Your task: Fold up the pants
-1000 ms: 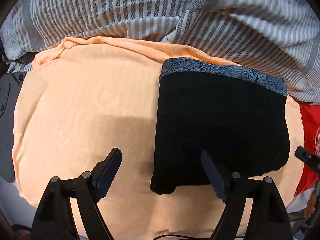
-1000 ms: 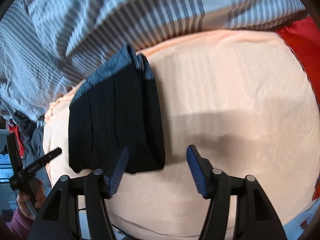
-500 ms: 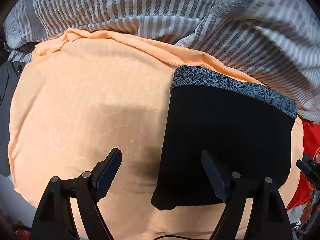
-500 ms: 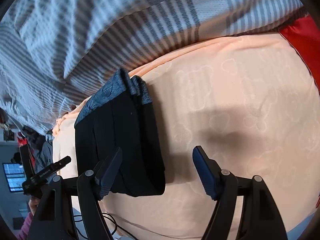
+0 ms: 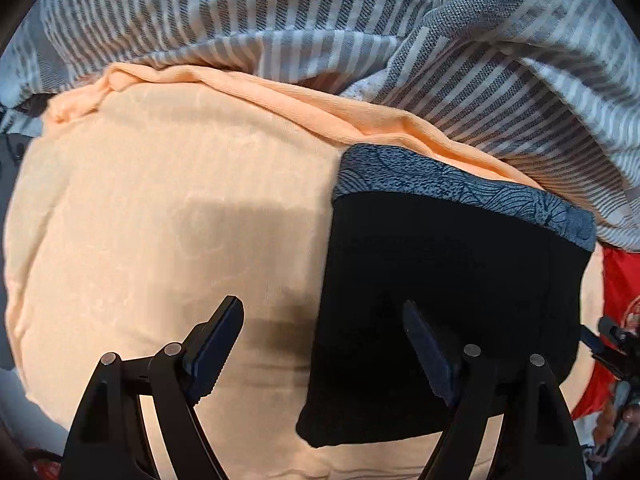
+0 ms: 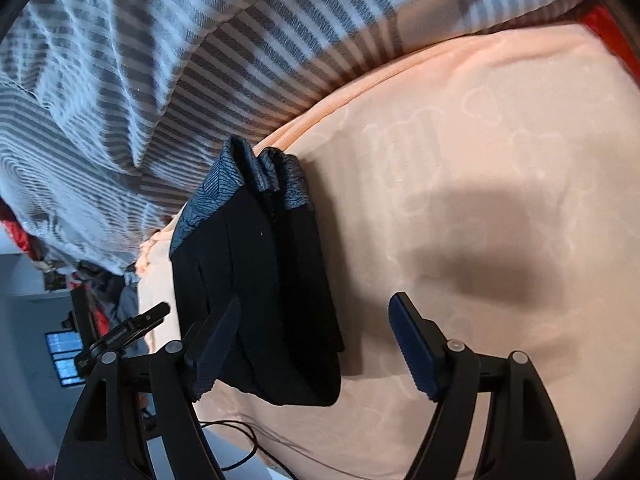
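Observation:
Folded black pants (image 5: 440, 280) with a blue-grey patterned waistband (image 5: 460, 184) lie on a peach sheet (image 5: 160, 220). My left gripper (image 5: 320, 308) hangs open over the pants' near left edge, one finger above the sheet and the other above the black cloth, gripping nothing. In the right wrist view the pants (image 6: 260, 280) show as a stacked fold. My right gripper (image 6: 316, 304) straddles their near right corner with its jaws opening; the pads do not press the cloth. Each view catches the other gripper's tip (image 5: 612, 344) (image 6: 128, 328) at its edge.
A grey-and-white striped blanket (image 5: 360, 40) is bunched along the far side of the sheet. Red cloth (image 5: 620, 280) lies at the right. A cable (image 6: 240, 440) trails over the near bed edge, and a lit screen (image 6: 64, 356) stands beyond.
Both grippers have sunk closer to the pants, which now fill more of each view. The right gripper's jaws have widened. The pants lie as before.

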Motion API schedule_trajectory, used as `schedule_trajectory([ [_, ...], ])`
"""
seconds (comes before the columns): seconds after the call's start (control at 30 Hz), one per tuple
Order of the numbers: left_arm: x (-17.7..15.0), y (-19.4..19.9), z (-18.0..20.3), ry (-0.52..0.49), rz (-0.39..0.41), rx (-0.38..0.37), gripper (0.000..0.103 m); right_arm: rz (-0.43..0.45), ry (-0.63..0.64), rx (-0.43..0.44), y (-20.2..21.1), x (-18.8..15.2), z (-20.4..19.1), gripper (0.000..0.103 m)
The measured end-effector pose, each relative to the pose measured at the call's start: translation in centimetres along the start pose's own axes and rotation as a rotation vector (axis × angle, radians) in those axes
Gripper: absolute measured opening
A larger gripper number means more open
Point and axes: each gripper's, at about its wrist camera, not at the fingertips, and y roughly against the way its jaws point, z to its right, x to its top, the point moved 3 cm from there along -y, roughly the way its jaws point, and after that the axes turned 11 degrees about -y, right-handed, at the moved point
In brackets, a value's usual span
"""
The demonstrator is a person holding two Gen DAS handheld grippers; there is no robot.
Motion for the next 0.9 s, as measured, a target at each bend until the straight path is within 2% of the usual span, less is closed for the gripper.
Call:
schedule_trajectory([
  [0.13,0.2,-1.1,0.0,-0.013,-0.046,-0.110,0.083,-0.057,0.033,0.037,-1.4,0.3,-0.2,0.080],
  [0.3,0.7,-2.2,0.3,-0.071,-0.072,-0.137,0.083,-0.129,0.093,0.103,-3.0,0.6,-0.8,0.080],
  [0.53,1.3,-4.1,-1.2,-0.033,-0.093,-0.234,0.083,-0.217,0.083,0.171,-5.8,1.4,0.2,0.080],
  [0.7,1.6,-4.9,-1.0,-0.049,-0.092,-0.283,0.083,-0.247,0.058,0.277,-6.8,1.7,-0.1,0.080],
  [0.8,1.6,-5.6,-0.7,-0.039,-0.089,-0.278,0.097,-0.273,0.074,0.292,-7.7,1.5,-0.7,0.080],
  [0.9,1.6,-6.4,-0.3,-0.025,-0.084,-0.305,0.097,-0.273,0.093,0.290,-8.4,1.2,-1.3,0.081],
])
